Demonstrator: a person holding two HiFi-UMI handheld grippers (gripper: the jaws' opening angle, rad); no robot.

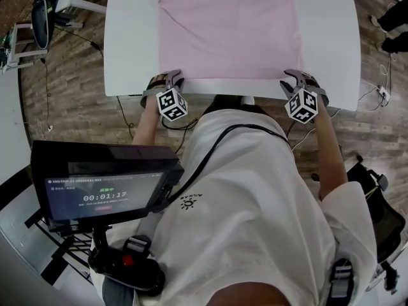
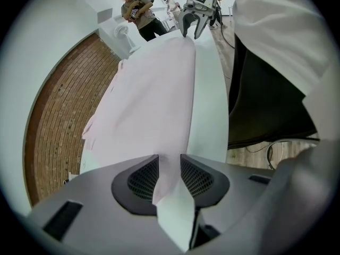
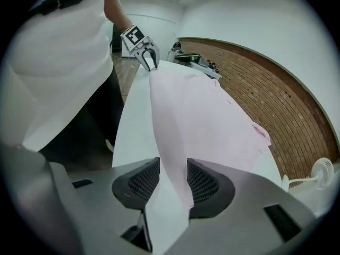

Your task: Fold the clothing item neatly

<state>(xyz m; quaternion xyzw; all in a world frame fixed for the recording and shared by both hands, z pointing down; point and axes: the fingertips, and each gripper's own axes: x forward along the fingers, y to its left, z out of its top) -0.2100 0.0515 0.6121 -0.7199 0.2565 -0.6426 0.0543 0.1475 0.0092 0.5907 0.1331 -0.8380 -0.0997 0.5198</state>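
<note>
The pink garment (image 1: 229, 34) is spread flat across the middle of the white desk (image 1: 131, 43), with its near hem laid along the desk's near edge. The left gripper (image 1: 171, 80) is set at the hem's left corner and the right gripper (image 1: 294, 78) at its right corner, both just at that edge. In each gripper view the fingers (image 2: 144, 178) are seen parted fairly wide. A corner of the cloth lies loose between them on the desk, and nothing is pinched by either pair.

The step in hand is judged to be the laying-out and squaring of the garment, as no fold can be seen. For the next move, both corners would have to be gripped together and the hem carried evenly toward the desk's far edge, so that the fold is kept straight.

The garment's far end is cut off at the top of the head view. Only a small sleeve-like flap (image 3: 260, 133) is made out toward the desk's far side. Whether the cloth is already doubled cannot be told.
</note>
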